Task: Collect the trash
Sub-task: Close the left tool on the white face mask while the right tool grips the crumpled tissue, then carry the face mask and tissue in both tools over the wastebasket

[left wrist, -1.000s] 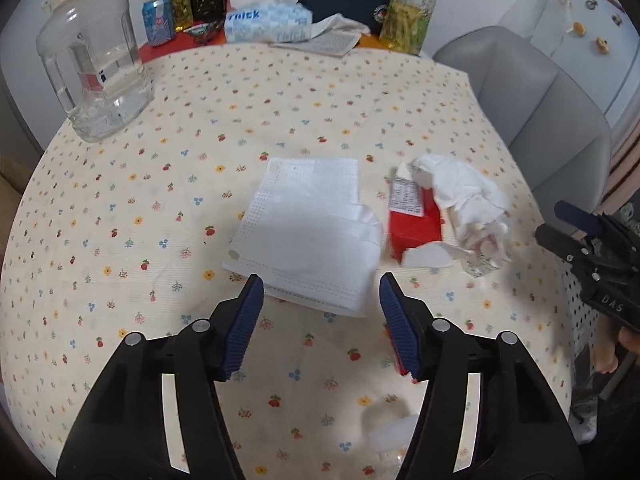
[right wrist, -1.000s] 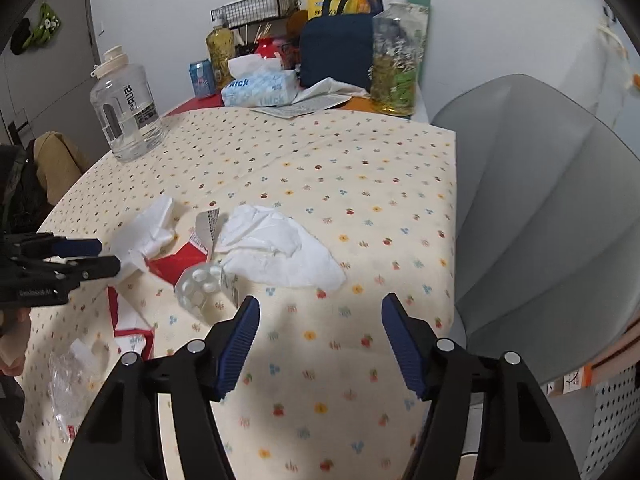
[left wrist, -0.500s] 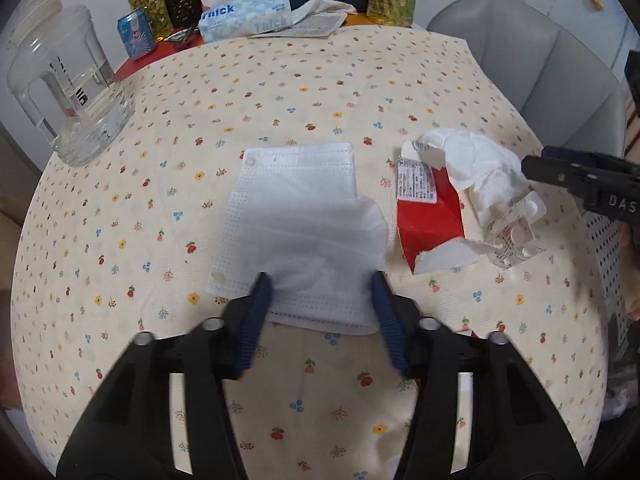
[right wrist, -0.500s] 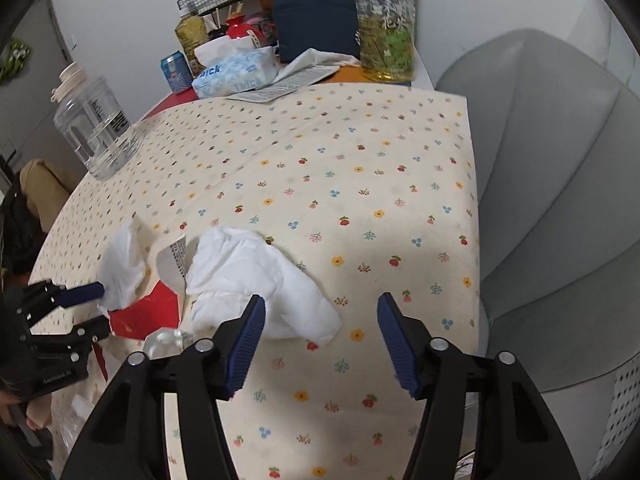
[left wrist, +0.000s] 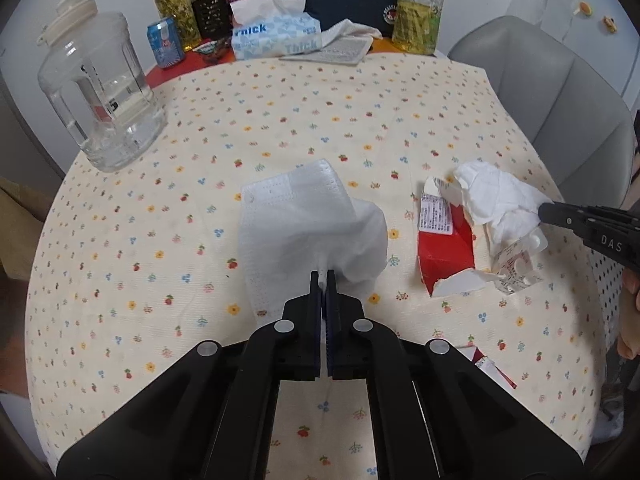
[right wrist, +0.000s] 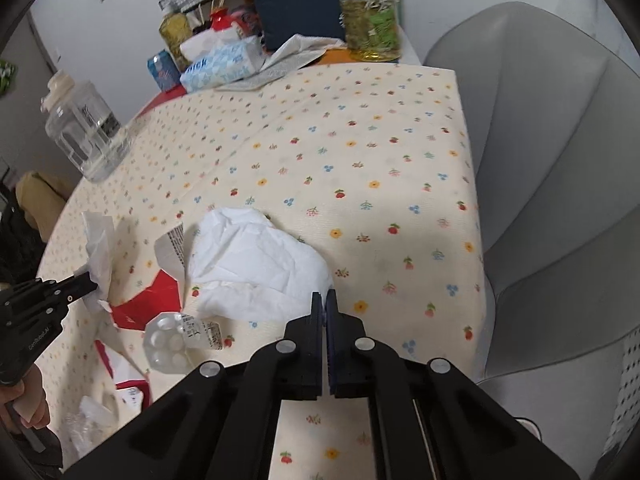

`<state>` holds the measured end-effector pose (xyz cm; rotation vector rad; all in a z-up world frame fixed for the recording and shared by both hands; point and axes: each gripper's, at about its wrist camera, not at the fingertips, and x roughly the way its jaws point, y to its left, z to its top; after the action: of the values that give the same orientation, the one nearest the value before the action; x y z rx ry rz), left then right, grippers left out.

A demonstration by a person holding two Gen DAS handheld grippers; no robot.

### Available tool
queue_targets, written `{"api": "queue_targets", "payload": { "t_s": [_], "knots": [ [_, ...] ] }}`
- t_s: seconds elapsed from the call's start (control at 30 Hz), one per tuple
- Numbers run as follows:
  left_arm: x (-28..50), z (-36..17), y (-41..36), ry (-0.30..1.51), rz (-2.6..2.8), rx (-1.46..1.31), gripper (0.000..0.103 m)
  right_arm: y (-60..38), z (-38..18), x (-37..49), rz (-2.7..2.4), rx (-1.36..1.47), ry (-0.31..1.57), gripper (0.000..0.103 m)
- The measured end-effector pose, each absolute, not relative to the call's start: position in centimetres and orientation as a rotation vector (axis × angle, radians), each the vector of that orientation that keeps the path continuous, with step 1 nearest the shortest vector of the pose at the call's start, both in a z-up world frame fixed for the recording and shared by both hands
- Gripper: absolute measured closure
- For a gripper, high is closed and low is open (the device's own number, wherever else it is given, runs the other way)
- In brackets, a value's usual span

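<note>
Both your grippers just clamped: left gripper [left wrist: 324, 278] on face mask [left wrist: 296, 216]; right gripper [right wrist: 324, 298] on tissue [right wrist: 256, 264]; lift next.

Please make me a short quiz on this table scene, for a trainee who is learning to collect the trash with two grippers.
1. True or false: the left gripper is shut on the white paper sheet.
2. Which thing lies directly beside the crumpled tissue? A) a blue can B) the torn red carton C) a spoon
3. Fill in: the right gripper is shut on the edge of the ___.

Key: 1 true; 2 B; 3 crumpled tissue.
</note>
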<state>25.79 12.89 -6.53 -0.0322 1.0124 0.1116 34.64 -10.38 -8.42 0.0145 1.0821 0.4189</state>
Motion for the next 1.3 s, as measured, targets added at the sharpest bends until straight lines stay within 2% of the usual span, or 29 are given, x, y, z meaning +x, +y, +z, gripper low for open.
{"api": "queue_targets", "payload": {
  "t_s": [0.4, 0.73, 1.03, 1.3],
  "knots": [
    [24.0, -1.6, 10.5, 0.907, 0.044, -0.020, 0.101, -14.5, -3.3, 31.0, 0.440, 0.116, 0.971, 0.101],
    [22.3, 0.9, 3.5, 0.823, -0.096, -0.027, 0.101, -19.2, 1.4, 24.2, 0.474, 0.153, 0.828, 0.101],
    [20.7, 0.4, -3.2, 0.811, -0.237, -0.036, 0.101, -24.2, 2.2, 18.9, 0.451, 0.210, 0.780, 0.101],
    [19.7, -1.1, -9.6, 0.841, -0.336, -0.040, 0.101, -30.3, 0.1, 15.3, 0.368, 0.281, 0.780, 0.101]
  ]
}}
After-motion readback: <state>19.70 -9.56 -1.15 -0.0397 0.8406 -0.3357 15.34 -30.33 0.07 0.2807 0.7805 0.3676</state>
